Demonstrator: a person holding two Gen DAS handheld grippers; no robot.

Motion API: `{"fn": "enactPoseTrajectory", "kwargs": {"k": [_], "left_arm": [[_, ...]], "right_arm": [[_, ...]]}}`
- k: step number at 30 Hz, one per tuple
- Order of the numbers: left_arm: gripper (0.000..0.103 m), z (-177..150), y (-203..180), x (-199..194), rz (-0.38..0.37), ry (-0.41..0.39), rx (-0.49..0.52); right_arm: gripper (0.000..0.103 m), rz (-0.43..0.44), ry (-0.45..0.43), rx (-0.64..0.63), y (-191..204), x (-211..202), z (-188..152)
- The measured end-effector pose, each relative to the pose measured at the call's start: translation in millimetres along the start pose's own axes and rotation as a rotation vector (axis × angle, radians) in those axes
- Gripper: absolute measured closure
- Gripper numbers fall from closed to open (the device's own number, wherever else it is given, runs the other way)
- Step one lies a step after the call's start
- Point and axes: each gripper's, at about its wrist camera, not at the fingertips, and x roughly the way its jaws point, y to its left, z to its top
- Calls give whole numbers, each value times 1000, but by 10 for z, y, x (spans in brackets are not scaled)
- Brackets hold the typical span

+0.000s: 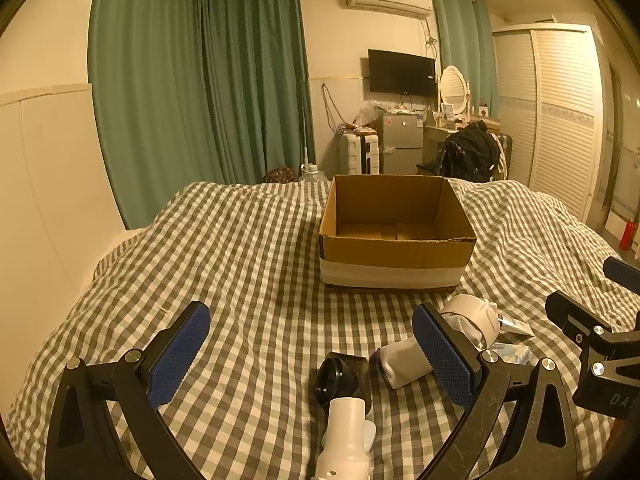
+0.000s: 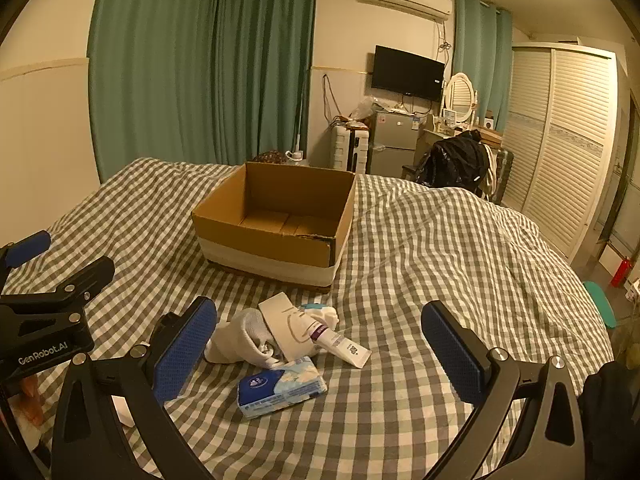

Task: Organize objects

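An empty cardboard box (image 1: pixel 396 236) with a white band stands open on the checked bed; it also shows in the right wrist view (image 2: pixel 276 232). My left gripper (image 1: pixel 312 356) is open, low over the bed, with a white device with a black lens end (image 1: pixel 342 400) lying between its fingers. A white sock (image 1: pixel 402 362) and a white roll (image 1: pixel 474 316) lie by its right finger. My right gripper (image 2: pixel 320 354) is open above a small pile: a white sock (image 2: pixel 240 340), a tube with a purple cap (image 2: pixel 340 344) and a blue tissue pack (image 2: pixel 280 390).
The checked duvet (image 2: pixel 440 248) covers the whole bed. The left gripper's body (image 2: pixel 44 320) sits at the left edge of the right wrist view. Green curtains, a small fridge (image 1: pixel 402 144), a chair with a black bag (image 1: pixel 468 156) and a louvred wardrobe stand beyond the bed.
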Motion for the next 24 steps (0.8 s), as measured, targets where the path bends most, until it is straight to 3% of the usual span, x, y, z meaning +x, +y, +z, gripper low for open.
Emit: {"fn": "enactPoseTrajectory", "kwargs": {"k": [24], "left_arm": [[0, 82, 97, -241, 13, -11, -36]], "right_arm": [[0, 36, -33, -36, 99, -305, 96]]}}
